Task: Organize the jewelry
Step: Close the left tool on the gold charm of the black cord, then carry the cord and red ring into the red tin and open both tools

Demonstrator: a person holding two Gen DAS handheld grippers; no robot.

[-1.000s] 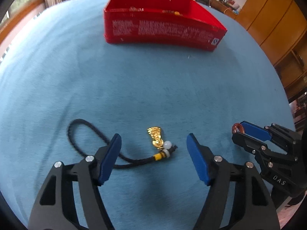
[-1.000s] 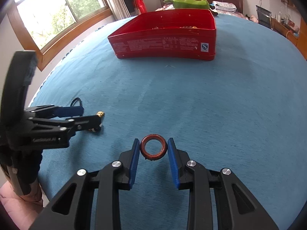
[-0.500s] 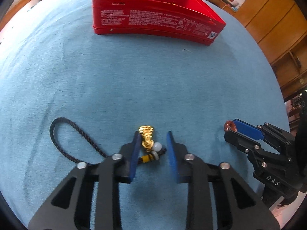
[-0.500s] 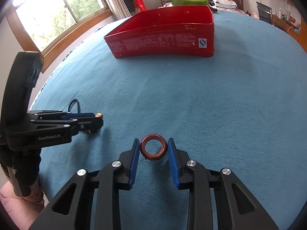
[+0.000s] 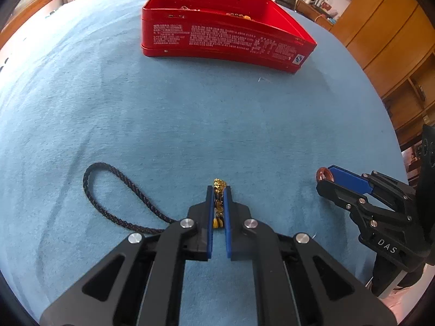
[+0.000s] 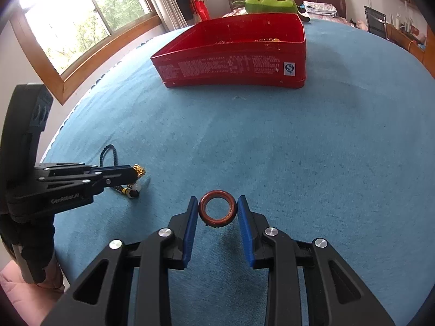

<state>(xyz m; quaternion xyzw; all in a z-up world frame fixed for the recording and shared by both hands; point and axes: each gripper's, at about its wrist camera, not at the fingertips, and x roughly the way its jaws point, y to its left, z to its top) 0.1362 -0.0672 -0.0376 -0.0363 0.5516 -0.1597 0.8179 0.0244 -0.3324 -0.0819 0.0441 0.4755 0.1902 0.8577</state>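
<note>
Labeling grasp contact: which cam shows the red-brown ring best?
Right wrist. There the red-brown ring faces the lens, whole, between the right hand-held gripper pads. Left wrist shows only a small edge of it past that gripper's tip.

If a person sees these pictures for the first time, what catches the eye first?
Probably the open red metal tin, standing at the far side of the blue plush cloth with jewelry inside. Nearer, the right gripper holds a reddish-brown ring between its blue pads, and the left gripper is shut on a gold charm with a black cord.
</note>
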